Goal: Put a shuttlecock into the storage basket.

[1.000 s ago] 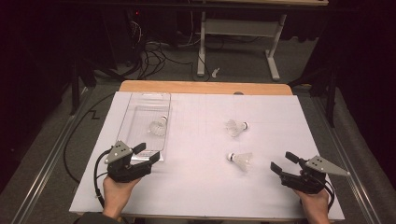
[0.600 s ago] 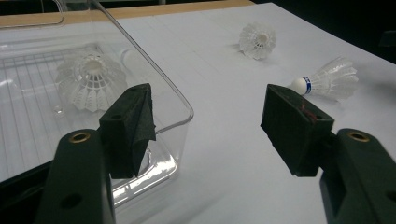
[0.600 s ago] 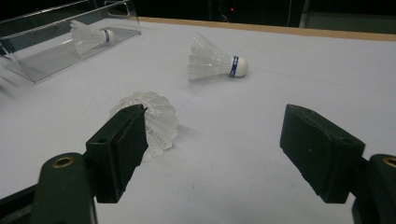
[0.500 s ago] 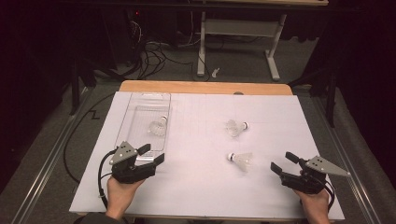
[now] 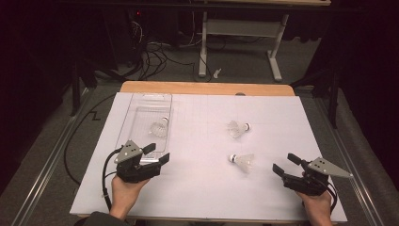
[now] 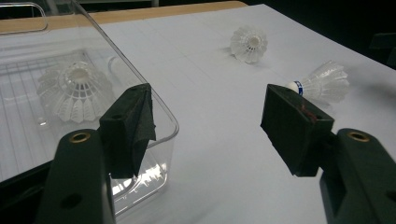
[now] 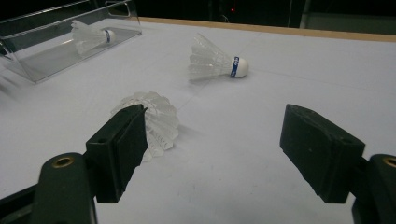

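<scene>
- High view: left gripper (image 5: 157, 156) at the near end of the clear plastic box (image 5: 141, 108), fingers wide, empty; one white plastic shuttlecock (image 5: 158, 128) inside.
- Right gripper (image 5: 283, 165) fingers wide, empty.
- Nearest loose shuttlecock (image 5: 242, 161) on white worktop (image 5: 197, 188): judged best pinched gently across the skirt.
- No readable writing; blue band only.

one white shuttlecock (image 5: 159, 127) is seen lying in the clear plastic box (image 5: 141, 104); two others (image 5: 237, 128) (image 5: 242, 161) are laid on their sides apart on the white sheet.
</scene>
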A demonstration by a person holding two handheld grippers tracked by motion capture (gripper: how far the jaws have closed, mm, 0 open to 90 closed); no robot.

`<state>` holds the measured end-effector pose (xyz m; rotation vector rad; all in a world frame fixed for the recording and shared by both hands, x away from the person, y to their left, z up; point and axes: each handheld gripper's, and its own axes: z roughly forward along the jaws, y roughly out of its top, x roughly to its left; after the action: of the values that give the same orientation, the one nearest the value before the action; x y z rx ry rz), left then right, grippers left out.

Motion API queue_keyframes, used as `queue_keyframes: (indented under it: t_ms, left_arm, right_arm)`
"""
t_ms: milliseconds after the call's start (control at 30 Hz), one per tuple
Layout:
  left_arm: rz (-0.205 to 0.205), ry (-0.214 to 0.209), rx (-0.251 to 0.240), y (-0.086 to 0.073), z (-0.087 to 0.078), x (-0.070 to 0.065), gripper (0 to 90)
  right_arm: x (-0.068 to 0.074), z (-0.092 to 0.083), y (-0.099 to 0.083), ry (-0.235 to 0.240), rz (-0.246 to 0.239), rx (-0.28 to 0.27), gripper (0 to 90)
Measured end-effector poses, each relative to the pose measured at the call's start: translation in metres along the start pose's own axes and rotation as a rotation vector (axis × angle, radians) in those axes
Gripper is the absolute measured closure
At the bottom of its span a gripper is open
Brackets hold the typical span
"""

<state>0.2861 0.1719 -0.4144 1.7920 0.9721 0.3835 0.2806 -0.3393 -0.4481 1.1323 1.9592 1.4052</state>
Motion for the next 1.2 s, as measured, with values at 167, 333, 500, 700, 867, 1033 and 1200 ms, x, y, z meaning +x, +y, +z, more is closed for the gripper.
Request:
queue_keyframes:
  t_ms: [167,333,500,700,867,1033,1200]
  left_arm:
    - [0.004,-0.014,0.008,0.003,0.006,-0.002,35.1]
    - [0.015,-0.023,0.007,0.009,0.011,-0.004,35.3]
    - [0.024,-0.031,0.010,0.014,0.017,-0.006,35.5]
    - [0.035,-0.039,0.018,0.018,0.022,-0.008,35.7]
    - [0.039,-0.042,0.019,0.021,0.027,-0.009,35.7]
    - [0.044,-0.044,0.026,0.024,0.032,-0.010,35.9]
    - [0.044,-0.050,0.032,0.027,0.038,-0.011,36.1]
  right_arm:
    - [0.000,0.000,0.000,0.000,0.001,0.001,23.6]
    - [0.000,0.000,0.000,0.000,0.001,0.001,23.6]
    - [0.000,0.000,0.000,0.000,0.000,0.000,23.6]
    - [0.000,0.000,0.000,0.000,0.000,0.001,23.6]
    - [0.000,0.000,0.000,0.001,0.001,0.001,23.6]
    - [0.000,0.000,0.000,0.002,0.001,0.000,23.6]
    - [0.000,0.000,0.000,0.003,0.001,0.000,23.6]
